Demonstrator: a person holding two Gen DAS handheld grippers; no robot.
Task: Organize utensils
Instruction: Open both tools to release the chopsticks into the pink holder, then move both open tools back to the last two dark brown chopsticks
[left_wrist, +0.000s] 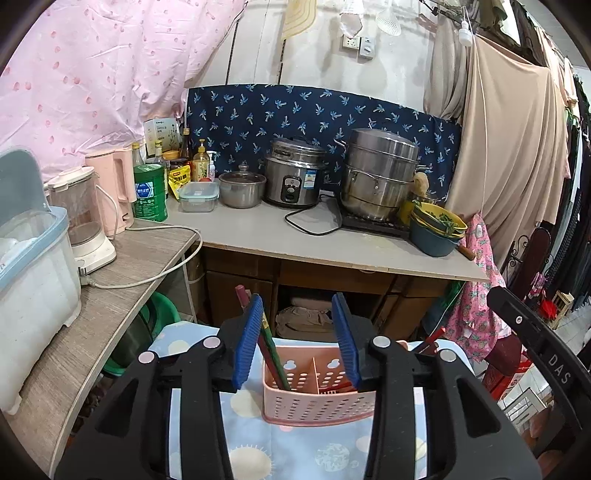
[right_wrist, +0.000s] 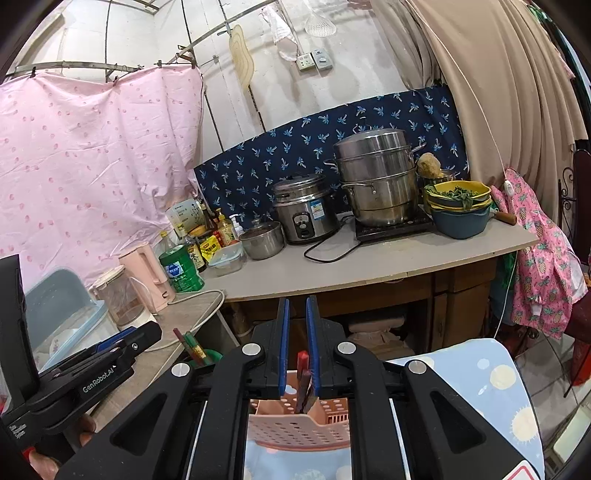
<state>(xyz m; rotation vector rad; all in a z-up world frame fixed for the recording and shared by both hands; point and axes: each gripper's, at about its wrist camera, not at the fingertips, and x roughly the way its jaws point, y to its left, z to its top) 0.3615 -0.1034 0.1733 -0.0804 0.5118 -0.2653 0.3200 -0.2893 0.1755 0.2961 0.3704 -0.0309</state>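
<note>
Chopsticks (right_wrist: 303, 382), dark red, stand pinched between the narrowly parted blue pads of the right gripper (right_wrist: 298, 354), low in the frame's centre, their lower ends inside the pink perforated basket (right_wrist: 299, 430). Only the left wrist view shows the left gripper (left_wrist: 297, 339) spread wide over that basket (left_wrist: 317, 404), another red-and-green pair (left_wrist: 271, 350) leaning in its left compartment against the left pad. From the right wrist view the neighbouring gripper's side reads "GenRobot.AI"; the left view shows "DAS" at lower right.
</note>
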